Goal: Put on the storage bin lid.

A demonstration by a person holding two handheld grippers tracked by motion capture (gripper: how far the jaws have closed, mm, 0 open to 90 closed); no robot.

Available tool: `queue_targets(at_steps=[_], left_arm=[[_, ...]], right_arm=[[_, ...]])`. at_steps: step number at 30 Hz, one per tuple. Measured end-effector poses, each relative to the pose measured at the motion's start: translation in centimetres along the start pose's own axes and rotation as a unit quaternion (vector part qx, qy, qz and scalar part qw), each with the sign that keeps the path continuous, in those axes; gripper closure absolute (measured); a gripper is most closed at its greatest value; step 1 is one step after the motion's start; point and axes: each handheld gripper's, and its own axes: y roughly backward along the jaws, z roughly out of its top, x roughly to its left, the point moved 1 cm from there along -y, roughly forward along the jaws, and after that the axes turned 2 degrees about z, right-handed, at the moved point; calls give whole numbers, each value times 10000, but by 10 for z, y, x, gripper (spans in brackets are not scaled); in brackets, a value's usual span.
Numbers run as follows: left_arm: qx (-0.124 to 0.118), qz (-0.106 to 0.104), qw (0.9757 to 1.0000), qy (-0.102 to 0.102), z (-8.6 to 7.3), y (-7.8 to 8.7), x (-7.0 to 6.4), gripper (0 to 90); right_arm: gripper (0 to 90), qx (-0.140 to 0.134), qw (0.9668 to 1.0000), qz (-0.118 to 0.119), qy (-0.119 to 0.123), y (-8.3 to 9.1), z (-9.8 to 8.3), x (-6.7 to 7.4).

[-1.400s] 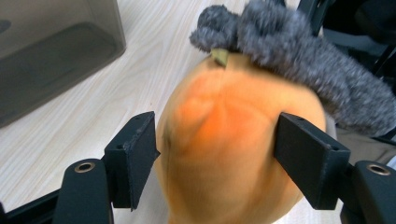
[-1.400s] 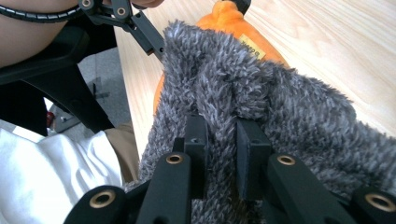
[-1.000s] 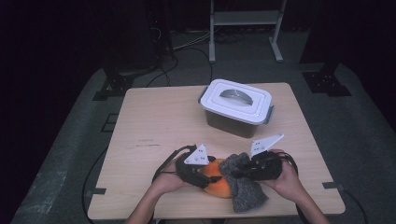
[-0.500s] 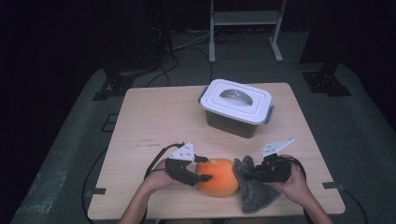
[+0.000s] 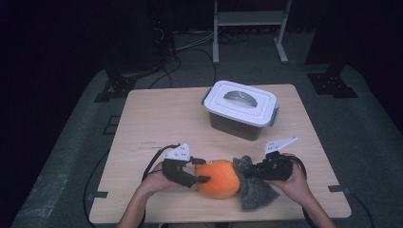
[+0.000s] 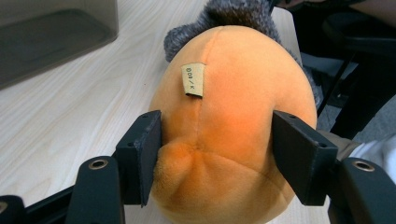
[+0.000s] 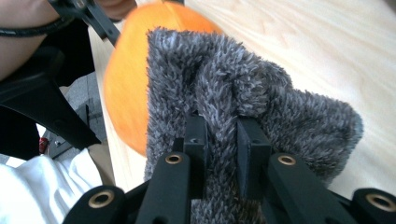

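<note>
Clearly both hands work on one soft toy [image 5: 219, 178], an orange plush ball w/ a grey fuzzy part [image 5: 252, 187] at its right end, lying at the near edge of the table [image 5: 157, 118]. The left gripper [image 5: 199, 170] takes the orange body from the left side; the right gripper [image 5: 251, 173] takes the grey part from the right side. I judge this two-sided hold is for keeping the toy steady, or for pulling the grey part away from the orange one, b/c each gripper has its own end.

In the left gripper view the toy [image 6: 224, 130] sits between the two black jaws: they stand apart, one on each flank of the round body, and the pads touch the plush and dent it a little, so it is clamped on the orange body. A small paper tag [image 6: 193, 80] is on top of the body, beyond the jaws.

In the right gripper view the jaws are nearly together, w/ a fold of the grey fuzzy part [image 7: 224, 107] pinched between them; the orange body [image 7: 126, 93] is behind it, not in these jaws.

Farther back on the table stands a closed box w/ white lid [image 5: 240, 102], well apart from the toy. Probably the toy belongs there, but the lid is on.
</note>
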Motion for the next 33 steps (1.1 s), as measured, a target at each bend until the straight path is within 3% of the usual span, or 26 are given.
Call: queue_targets(at_steps=[6,9,14,17,24,25,27,29,30,33], left_arm=[[-24,-23,10000,35,0,0,1,355],[-33,-33,10000,23,-1,0,1,354],[-38,-22,10000,45,0,-2,0,354],[-42,-29,10000,33,-1,-1,0,354],[-31,-62,10000,-6,1,-4,-2,349],[-10,-41,10000,-5,1,-3,-2,348],[-1,-24,10000,0,2,-3,-3,348],[13,-22,10000,-23,2,-3,-3,348],[3,-9,10000,-42,4,-4,-5,348],[38,-8,9998,-196,9,-8,-11,348]], right_arm=[[758,295,9992,-11,-262,-2,-20,-10],[758,156,9993,-4,-339,4,-21,-13],[758,-176,9997,33,-180,12,-2,-6],[758,-186,9997,101,-81,7,6,-3],[755,4,9988,359,-319,-8,-12,-11],[756,170,9990,239,-331,-6,-18,-12],[757,252,9991,133,-299,-2,-19,-12],[757,219,9992,124,-297,0,-19,-11],[757,53,9997,109,-206,7,-12,-7],[757,-100,9998,139,-52,10,0,0]])
